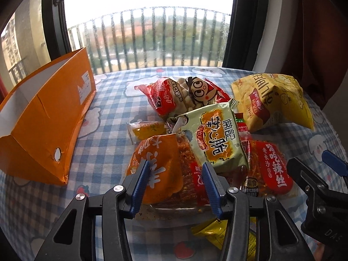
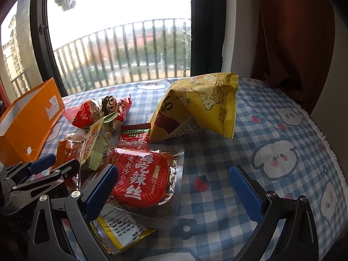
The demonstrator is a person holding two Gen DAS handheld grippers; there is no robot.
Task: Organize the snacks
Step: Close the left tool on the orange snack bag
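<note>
Your left hand-held gripper (image 1: 175, 183) pinches the orange spicy-strip packet (image 1: 158, 163) at its near edge, packet resting on the worktop (image 1: 104, 134). Your right hand-held gripper (image 2: 174, 187) is spread wide, with the red packet (image 2: 143, 174) between its fingers, against the left one. Farther back: green packet (image 1: 215, 134), yellow bag (image 2: 195, 108), orange box (image 1: 43, 119) at left.

Roughly eight snack packets (image 1: 219, 139) lie heaped on one checked tablecloth (image 2: 271, 130), beside one orange box (image 1: 43, 126).
</note>
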